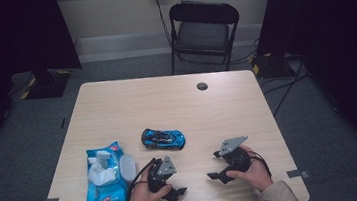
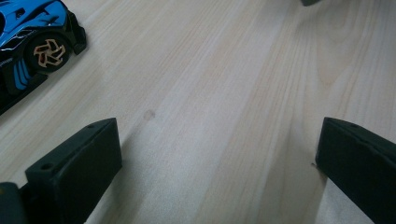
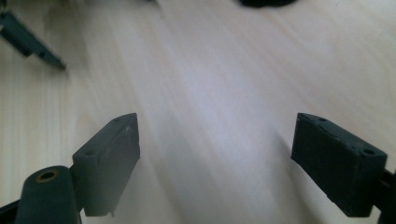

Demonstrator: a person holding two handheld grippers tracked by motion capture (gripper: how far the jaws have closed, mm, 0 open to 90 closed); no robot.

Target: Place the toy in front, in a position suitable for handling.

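Both grippers, left (image 1: 174, 185) and right (image 1: 217, 166), rest on the table (image 1: 227, 105) with jaws wide apart and empty. The toy car (image 1: 163, 139) sits untouched just beyond them, the open wipes pack (image 1: 105, 177) at left; all the handling appears yet to come.

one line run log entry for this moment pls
left gripper: open, empty, low over table | right gripper: open, empty | toy car: untouched, mid-table | wipes pack: lid open, left of left gripper
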